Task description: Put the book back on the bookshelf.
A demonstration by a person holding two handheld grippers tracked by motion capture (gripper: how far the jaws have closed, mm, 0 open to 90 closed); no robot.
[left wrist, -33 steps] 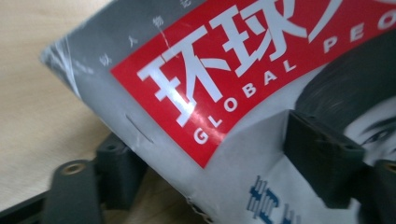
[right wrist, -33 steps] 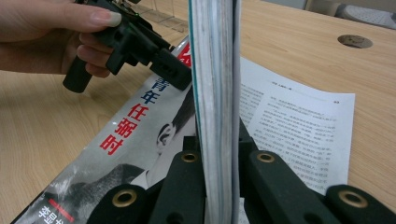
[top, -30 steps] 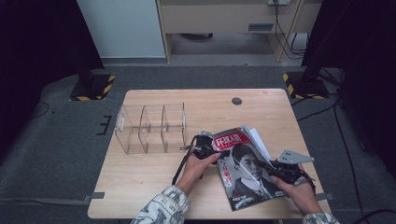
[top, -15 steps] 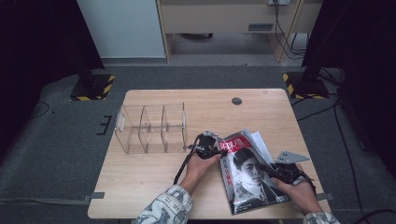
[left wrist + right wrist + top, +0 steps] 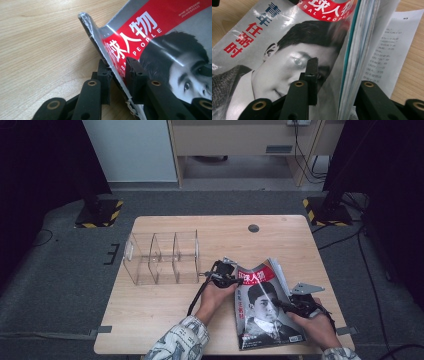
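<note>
Pinching the magazine (image 5: 262, 307) by its spine, the left gripper (image 5: 117, 75) has fingers clamped; the right gripper (image 5: 334, 75) straddles its fanned pages; it sits at five o'clock on the counter (image 5: 165, 305), the clear organizer (image 5: 161, 257) unfilled; stowing seemingly remains.

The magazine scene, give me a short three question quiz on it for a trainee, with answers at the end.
1. True or false: the left gripper has its fingers on either side of the magazine near its spine edge.
2. What stands on the table to the left of the magazine: A) a clear acrylic organizer with compartments, B) a metal bowl, C) a stack of plates?
3. Fill in: in the right gripper view, the right gripper has one finger on the cover and the other behind the magazine's ______.

Key
1. True; the cover edge runs between them.
2. A, the clear organizer.
3. Pages; the page block sits between the fingers.
</note>
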